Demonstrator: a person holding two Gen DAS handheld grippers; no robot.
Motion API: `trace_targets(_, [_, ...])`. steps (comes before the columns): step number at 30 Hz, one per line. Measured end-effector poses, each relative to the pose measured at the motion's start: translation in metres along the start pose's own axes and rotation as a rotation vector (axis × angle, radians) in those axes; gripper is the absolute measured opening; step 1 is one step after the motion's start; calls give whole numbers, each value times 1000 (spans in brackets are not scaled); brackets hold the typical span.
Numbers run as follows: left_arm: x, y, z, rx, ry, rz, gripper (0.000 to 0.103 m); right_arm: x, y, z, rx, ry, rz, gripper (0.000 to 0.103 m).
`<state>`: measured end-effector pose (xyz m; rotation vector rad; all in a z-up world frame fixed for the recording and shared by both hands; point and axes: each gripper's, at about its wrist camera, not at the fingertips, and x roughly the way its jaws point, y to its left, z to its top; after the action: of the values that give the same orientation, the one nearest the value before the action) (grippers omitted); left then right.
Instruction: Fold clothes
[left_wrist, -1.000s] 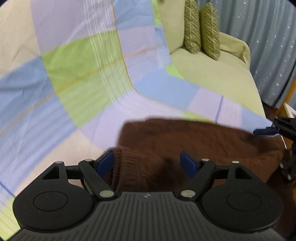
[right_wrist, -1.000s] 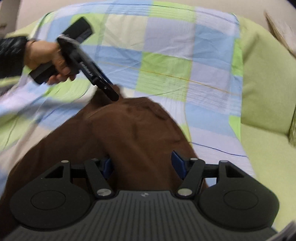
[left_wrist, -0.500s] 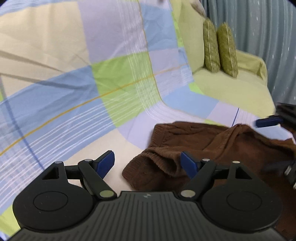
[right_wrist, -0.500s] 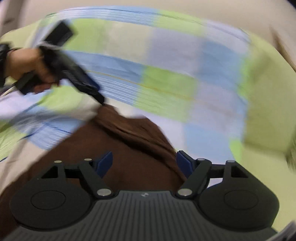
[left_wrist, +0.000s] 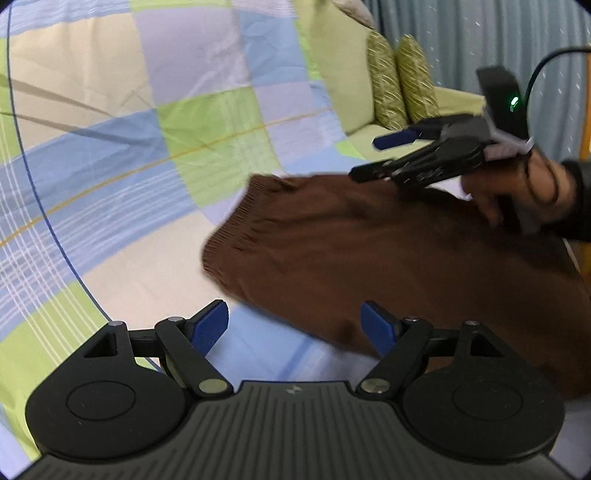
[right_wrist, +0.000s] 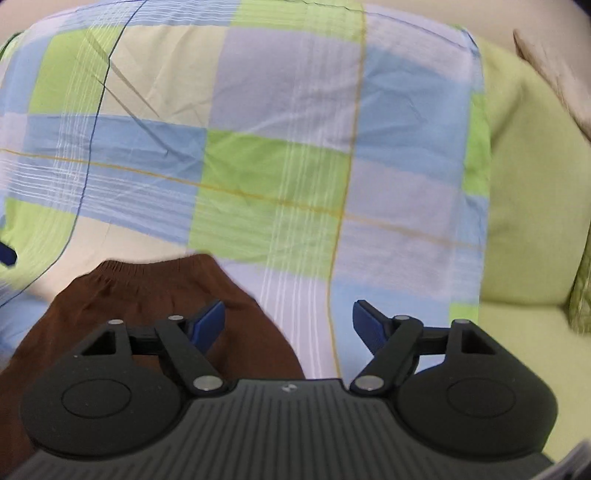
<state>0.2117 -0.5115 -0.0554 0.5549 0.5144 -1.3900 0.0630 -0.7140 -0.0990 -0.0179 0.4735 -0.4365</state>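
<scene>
Left hand-held gripper (left_wrist: 294, 326): blue-padded fingers spread wide, nothing between them. It hangs above the near edge of a brown garment (left_wrist: 369, 251); the right-hand pad sits over brown cloth, the left-hand pad over the bare checked sheet (left_wrist: 155, 155).

Brown garment lies on the checked sheet, which covers the seat and runs up the backrest of a green sofa (left_wrist: 436, 140). A ribbed, elasticated edge shows at the garment's far-left end (left_wrist: 236, 225); the body of it spreads toward the lower right of the left wrist view. Some motion blur along its edges.

Right hand-held gripper (left_wrist: 373, 158) is seen from the left wrist camera at the garment's far edge, held in the person's right hand (left_wrist: 517, 199). Its fingers stand apart, one blue-padded finger above, the other low over the brown cloth. Cannot tell if the lower finger touches the fabric. A green light glows on its body.

Right wrist view: same gripper (right_wrist: 288, 325), fingers spread, empty. Left pad over the garment (right_wrist: 155, 295), right pad over the checked sheet (right_wrist: 280, 170). Ribbed edge just ahead of the left pad.

Two patterned green cushions (left_wrist: 402, 81) stand upright at the sofa's far end, well apart from the garment. Blue-grey curtain (left_wrist: 461, 44) behind them.
</scene>
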Motion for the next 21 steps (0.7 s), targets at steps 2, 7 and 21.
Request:
trace_targets(2, [-10, -22, -6, 30, -13, 15, 80, -39, -6, -15, 6, 2, 27, 79])
trace_targets(7, [-43, -76, -21, 54, -19, -22, 80, -118, -25, -44, 75, 12, 88, 79])
trace_targets(21, [-70, -148, -53, -170, -50, -115, 81, -260, -46, -130, 308, 100, 49, 79])
